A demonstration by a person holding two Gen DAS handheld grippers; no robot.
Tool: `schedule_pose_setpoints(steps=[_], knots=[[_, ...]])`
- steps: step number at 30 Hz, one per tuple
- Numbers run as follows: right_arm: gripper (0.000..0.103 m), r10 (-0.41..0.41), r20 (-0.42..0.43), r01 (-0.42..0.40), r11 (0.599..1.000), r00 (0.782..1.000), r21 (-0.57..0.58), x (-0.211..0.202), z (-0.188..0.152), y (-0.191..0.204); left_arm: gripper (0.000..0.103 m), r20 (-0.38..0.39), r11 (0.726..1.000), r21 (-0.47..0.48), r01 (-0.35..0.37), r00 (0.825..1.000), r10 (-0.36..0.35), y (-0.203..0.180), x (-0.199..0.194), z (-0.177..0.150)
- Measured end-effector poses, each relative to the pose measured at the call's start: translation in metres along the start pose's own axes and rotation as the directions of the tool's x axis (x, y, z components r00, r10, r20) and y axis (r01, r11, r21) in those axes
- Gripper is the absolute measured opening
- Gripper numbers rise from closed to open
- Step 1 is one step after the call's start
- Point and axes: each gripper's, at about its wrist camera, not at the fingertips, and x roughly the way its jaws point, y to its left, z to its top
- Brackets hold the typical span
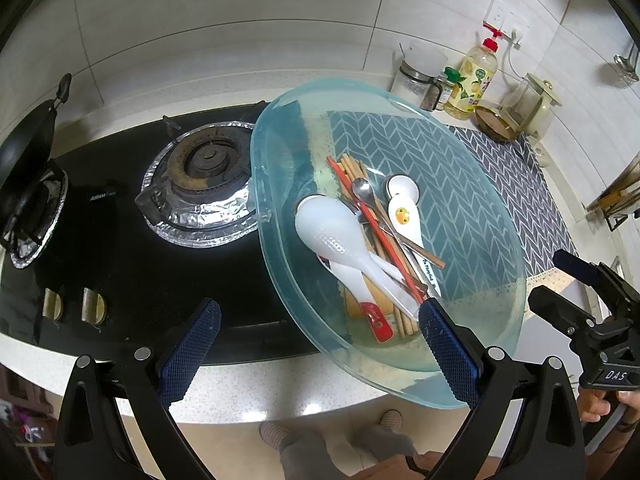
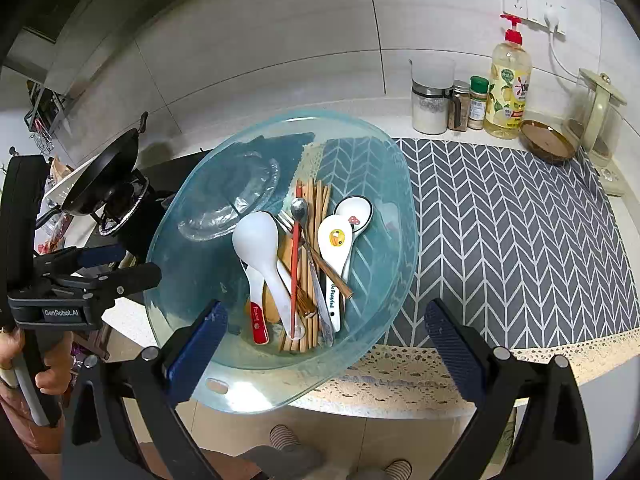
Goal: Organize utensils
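Observation:
A clear blue plastic basin (image 1: 480, 184) (image 2: 192, 264) sits at the counter's front edge, overhanging it. It holds mixed utensils: a white rice paddle (image 1: 332, 232) (image 2: 260, 248), two ceramic spoons (image 1: 406, 216) (image 2: 336, 240), a metal spoon (image 1: 362, 190) (image 2: 299, 208), wooden chopsticks (image 1: 352, 168) (image 2: 318, 200) and a red chopstick (image 1: 376, 232) (image 2: 295, 264). My left gripper (image 1: 320, 316) is open at the basin's near left rim. My right gripper (image 2: 326, 316) is open over the basin's near rim. Each gripper shows in the other's view (image 1: 560, 280) (image 2: 120, 268).
A black gas stove (image 1: 120, 208) with foil-lined burners lies left of the basin; a black pan (image 2: 104, 176) sits on the far burner. A grey chevron mat (image 2: 500, 232) covers the counter right. Jars, a soap bottle (image 2: 508, 80) and a kettle (image 2: 596, 116) line the back wall.

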Motion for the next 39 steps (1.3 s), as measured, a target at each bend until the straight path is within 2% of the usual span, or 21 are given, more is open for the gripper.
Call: schedule_pose_setpoints(steps=[10, 20, 39], knots=[[0.096, -0.01, 0.006, 0.01, 1.0, 1.0, 0.006, 0.0, -0.0013, -0.0018, 0.099, 0.02, 1.0, 0.0, -0.01, 1.0, 0.01, -0.0024, -0.0008, -0.0001], [0.096, -0.011, -0.003, 0.011, 1.0, 1.0, 0.007, 0.001, -0.0007, -0.0004, 0.099, -0.012, 1.0, -0.015, -0.008, 1.0, 0.008, 0.0, 0.0028, 0.0001], [0.096, -0.013, -0.001, 0.013, 1.0, 1.0, 0.0, -0.0002, -0.0004, 0.0019, 0.099, -0.011, 1.0, 0.001, -0.016, 1.0, 0.016, -0.0022, -0.0011, 0.001]])
